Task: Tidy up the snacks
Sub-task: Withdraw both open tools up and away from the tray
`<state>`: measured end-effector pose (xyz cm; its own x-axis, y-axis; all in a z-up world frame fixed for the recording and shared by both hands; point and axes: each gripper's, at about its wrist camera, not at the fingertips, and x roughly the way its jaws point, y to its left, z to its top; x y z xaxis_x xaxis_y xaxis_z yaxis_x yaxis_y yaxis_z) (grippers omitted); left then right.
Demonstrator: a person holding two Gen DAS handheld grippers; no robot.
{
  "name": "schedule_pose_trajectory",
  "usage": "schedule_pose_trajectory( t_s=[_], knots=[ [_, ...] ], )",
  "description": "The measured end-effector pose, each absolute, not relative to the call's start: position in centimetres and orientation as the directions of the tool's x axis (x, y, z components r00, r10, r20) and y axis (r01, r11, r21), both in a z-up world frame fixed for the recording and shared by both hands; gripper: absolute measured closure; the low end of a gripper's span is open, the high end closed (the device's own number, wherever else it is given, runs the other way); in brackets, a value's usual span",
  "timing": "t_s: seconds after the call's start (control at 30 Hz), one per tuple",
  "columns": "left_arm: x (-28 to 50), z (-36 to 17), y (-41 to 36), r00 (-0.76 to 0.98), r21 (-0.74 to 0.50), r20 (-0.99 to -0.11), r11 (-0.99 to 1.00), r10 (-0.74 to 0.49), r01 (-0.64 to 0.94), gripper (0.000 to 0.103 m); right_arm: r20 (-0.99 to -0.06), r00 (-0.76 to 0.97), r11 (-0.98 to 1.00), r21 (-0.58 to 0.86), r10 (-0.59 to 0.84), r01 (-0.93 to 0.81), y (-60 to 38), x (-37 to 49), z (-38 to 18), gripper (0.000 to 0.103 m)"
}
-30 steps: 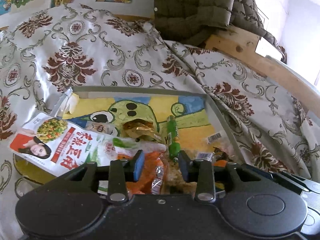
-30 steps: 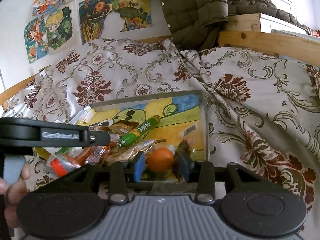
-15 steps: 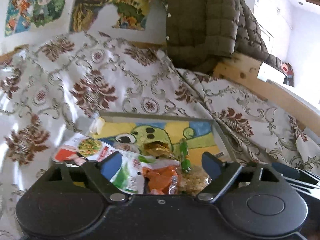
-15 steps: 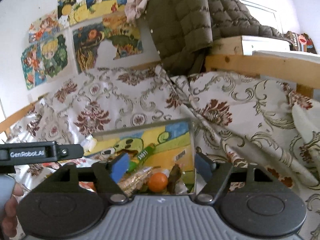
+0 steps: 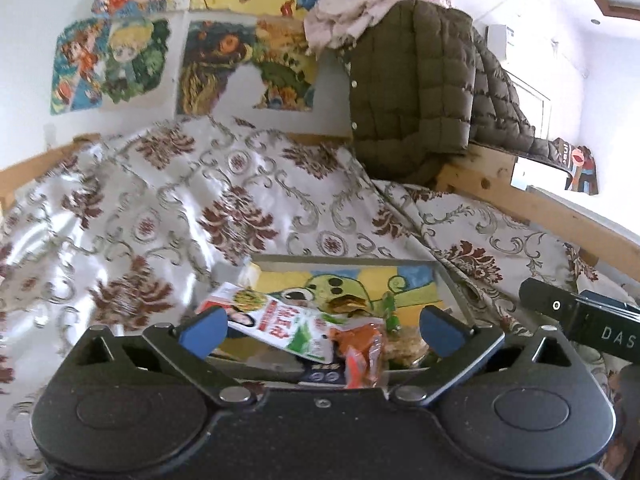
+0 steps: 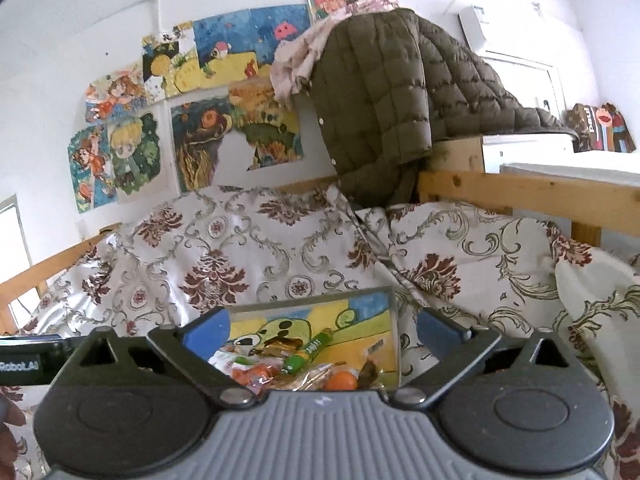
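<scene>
Several snacks lie heaped at the near edge of the tray point(image 5: 450, 286) w/ the cartoon liner, on the bedspread point(image 5: 168, 208). Left gripper point(image 5: 320, 330) & right gripper point(image 6: 320, 330) are both opening wide, nothing between the jaws. Big white packet point(image 5: 280, 326) hangs over the tray's near-left edge: light, crinkly, prob. slippery, so pinch a flat seam. Orange ball point(image 6: 342, 381) (fruit? can't tell) near the right edge looks firm; grip across its middle. Green tube point(image 6: 308, 354) is stiff; take mid-length.
</scene>
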<state>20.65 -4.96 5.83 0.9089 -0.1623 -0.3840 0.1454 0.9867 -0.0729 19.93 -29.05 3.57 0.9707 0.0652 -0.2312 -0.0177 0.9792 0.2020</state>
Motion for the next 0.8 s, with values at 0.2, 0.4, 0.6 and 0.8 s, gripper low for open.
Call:
schedule_pose_trajectory(
  t_s=[0.2, 0.4, 0.6, 0.8],
  knots=[
    [16.8, 6.4, -3.6, 0.926, -0.056, -0.357, 0.992, -0.126, 0.113, 0.001, -0.237, 0.968, 0.982, 0.187, 0.080, -0.035, -27.9, 16.9, 3.5, 0.000],
    [13.6, 6.2, -2.4, 0.932, -0.043, -0.352, 0.996, -0.089, 0.079, 0.001, -0.236, 0.967, 0.981, 0.190, 0.090, -0.045, -26.8, 13.7, 3.3, 0.000],
    [10.9, 5.5, -1.3, 0.934, -0.041, -0.353, 0.998, -0.056, 0.044, 0.001, -0.255, 0.961, 0.981, 0.186, 0.104, -0.056, -26.1, 10.9, 2.6, 0.000],
    [8.2, 4.1, -0.6, 0.927, -0.060, -0.373, 0.998, -0.042, 0.021, 0.001, -0.275, 0.955, 0.981, 0.184, 0.107, -0.056, -25.8, 8.5, 2.1, 0.000]
  ],
)
